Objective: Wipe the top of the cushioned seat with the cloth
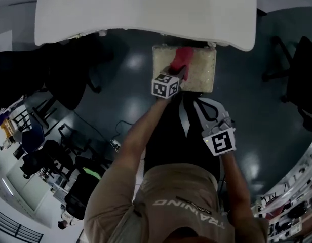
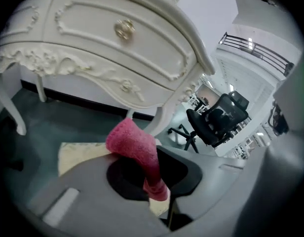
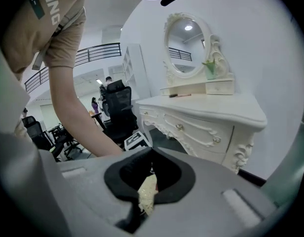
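The cushioned seat (image 1: 199, 70) is a beige square pad on the dark floor, just in front of the white dressing table (image 1: 146, 9). A pink cloth (image 1: 182, 58) lies bunched on its top near the far edge. My left gripper (image 1: 177, 73) is over the seat, shut on the cloth (image 2: 134, 142), which droops from the jaws with the seat (image 2: 78, 154) below. My right gripper (image 1: 205, 109) hangs back, to the right of the seat's near edge. In the right gripper view the right gripper (image 3: 144, 181) is shut with nothing in it, and a strip of the seat (image 3: 148, 194) shows past the jaws.
The dressing table (image 3: 206, 117) with drawers, carved legs and an oval mirror (image 3: 186, 43) stands right behind the seat. Black office chairs (image 2: 218, 120) stand to the side, and another chair (image 1: 298, 75) is at the right. A cable (image 1: 115, 135) lies on the floor.
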Tool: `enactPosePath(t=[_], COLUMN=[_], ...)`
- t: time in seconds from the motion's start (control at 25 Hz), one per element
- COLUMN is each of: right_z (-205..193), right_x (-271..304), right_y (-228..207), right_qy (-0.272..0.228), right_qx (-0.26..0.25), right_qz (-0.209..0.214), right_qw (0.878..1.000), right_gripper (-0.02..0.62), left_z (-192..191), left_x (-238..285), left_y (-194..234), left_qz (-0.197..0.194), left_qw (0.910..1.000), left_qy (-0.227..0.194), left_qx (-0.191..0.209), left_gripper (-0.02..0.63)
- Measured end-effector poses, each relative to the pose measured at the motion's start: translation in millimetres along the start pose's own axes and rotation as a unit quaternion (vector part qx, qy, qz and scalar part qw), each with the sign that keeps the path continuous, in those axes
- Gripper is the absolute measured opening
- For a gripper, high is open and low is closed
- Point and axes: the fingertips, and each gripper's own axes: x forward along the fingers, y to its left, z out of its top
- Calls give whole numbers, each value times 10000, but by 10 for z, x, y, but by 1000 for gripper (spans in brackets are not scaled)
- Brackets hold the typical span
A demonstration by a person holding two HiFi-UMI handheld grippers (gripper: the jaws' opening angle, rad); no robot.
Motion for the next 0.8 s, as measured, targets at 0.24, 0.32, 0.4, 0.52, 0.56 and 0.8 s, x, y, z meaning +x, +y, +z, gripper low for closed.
enactPosePath(t=[0.24, 0.32, 0.4, 0.52, 0.56, 0.8], right_z=[134, 152, 163, 148, 130, -40], right_x=[536, 711, 887, 1127, 1191, 1511], right_y=[401, 528, 620, 690, 707, 779], right_qy=[71, 157, 217, 276, 313, 506], right_qx=[-52, -64, -47, -10, 11, 227], right_qz=[416, 520, 563, 553, 548, 440], right_qw=[9991, 9985, 9982, 9981, 9980, 9975], right_gripper=[4, 4, 3, 4, 3, 3], left_z=[-119, -209, -342, -572, -652, -991], left_x=[-1010, -1256, -1402, -1419, -1386, -986], left_y=[1094, 1399, 1674, 1971, 2017, 1920], left_qz=[944, 1206, 1399, 1513, 1495, 1114], left_qw=[9950, 9916, 9887, 9872, 9874, 9918], left_qy=[-220, -270, -259, -126, -56, 394], left_qx=[-248, -394, -468, -487, -511, -488], left_gripper=[41, 41, 42, 42, 42, 42])
